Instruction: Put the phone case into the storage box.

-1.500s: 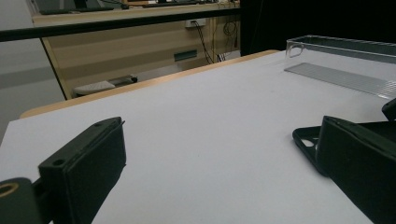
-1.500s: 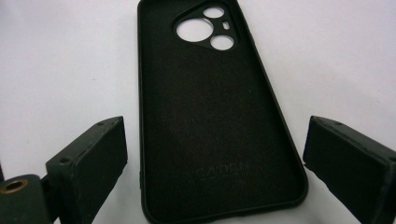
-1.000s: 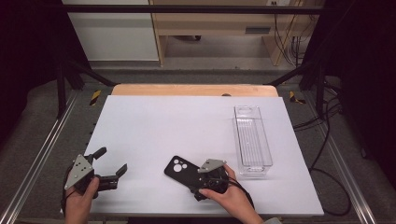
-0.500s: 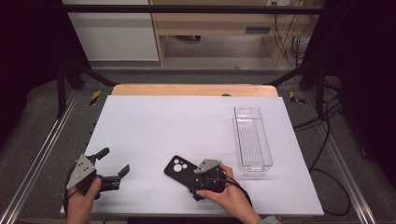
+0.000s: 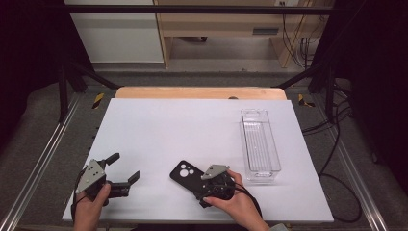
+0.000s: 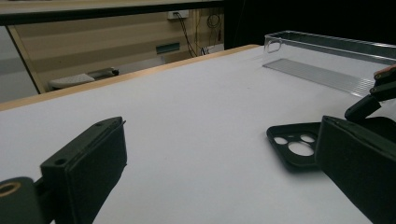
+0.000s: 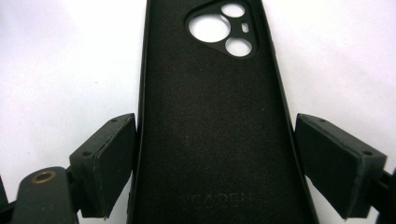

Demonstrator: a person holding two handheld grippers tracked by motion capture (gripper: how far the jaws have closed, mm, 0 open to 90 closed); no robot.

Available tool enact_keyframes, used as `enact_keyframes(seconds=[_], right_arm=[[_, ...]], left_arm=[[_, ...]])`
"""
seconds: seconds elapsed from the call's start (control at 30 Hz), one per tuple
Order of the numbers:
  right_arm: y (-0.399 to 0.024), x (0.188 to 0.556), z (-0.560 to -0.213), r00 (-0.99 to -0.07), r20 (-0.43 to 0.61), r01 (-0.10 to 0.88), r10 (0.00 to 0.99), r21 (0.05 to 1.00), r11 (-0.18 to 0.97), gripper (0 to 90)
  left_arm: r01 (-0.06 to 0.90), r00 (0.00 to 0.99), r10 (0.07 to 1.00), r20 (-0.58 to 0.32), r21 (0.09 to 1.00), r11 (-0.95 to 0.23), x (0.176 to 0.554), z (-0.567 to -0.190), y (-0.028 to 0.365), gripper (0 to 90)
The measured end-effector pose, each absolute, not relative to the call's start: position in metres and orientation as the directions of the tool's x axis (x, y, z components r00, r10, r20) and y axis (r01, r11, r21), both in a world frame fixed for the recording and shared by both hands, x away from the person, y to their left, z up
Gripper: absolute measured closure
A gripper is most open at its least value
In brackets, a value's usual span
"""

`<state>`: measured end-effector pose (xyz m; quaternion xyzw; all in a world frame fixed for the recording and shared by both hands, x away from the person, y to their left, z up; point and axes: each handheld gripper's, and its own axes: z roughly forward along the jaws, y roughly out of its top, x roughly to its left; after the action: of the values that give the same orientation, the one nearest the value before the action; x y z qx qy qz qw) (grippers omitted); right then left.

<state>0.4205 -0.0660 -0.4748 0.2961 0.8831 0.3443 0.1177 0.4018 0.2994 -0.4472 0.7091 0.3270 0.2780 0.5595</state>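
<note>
A black phone case lies inside-up on the white table, its camera cut-outs at the far end. My right gripper is low over its near end, held by a hand. In the right gripper view the case runs between the two pads. The left pad sits at its edge and the right pad stands a sliver off. These jaws have just been closing around the case. My left gripper rests at the front left, open and empty, facing the case.
A clear, empty plastic tray lies lengthwise on the right side of the table, just beyond my right hand. The same tray appears far off in the left gripper view. A wooden strip borders the table's far edge.
Almost nothing differs from above. The left gripper has drifted very slightly to the right, and the right hand stays over the case.
</note>
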Motion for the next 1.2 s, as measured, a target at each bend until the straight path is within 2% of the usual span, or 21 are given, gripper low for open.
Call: enact_keyframes(seconds=[0.2, 0.7, 0.97, 1.03, 1.2], right_arm=[[-0.066, 0.42, -0.473, -0.791, -0.011, 0.438, 0.612, 0.689, 0.578, 15.8], [-0.073, 0.413, -0.465, -0.772, -0.037, 0.413, 0.634, 0.729, 0.545, 16.0], [-0.075, 0.412, -0.449, -0.752, -0.052, 0.36, 0.657, 0.804, 0.474, 15.9], [-0.075, 0.412, -0.437, -0.746, -0.081, 0.314, 0.661, 0.833, 0.456, 15.9], [-0.074, 0.426, -0.415, -0.727, -0.097, 0.26, 0.68, 0.878, 0.403, 16.0]], left_arm=[[0.164, 0.633, 0.774, -0.003, 0.978, -0.13, 0.399, -0.447, 0.3, 2.6], [0.181, 0.668, 0.744, -0.018, 0.974, -0.138, 0.399, -0.446, 0.284, 2.7], [0.257, 0.675, 0.723, -0.145, 0.965, -0.046, 0.396, -0.437, 0.271, 2.6], [0.264, 0.679, 0.714, -0.17, 0.964, -0.021, 0.399, -0.43, 0.268, 2.6], [0.307, 0.682, 0.691, -0.239, 0.951, 0.027, 0.427, -0.409, 0.252, 2.9]])
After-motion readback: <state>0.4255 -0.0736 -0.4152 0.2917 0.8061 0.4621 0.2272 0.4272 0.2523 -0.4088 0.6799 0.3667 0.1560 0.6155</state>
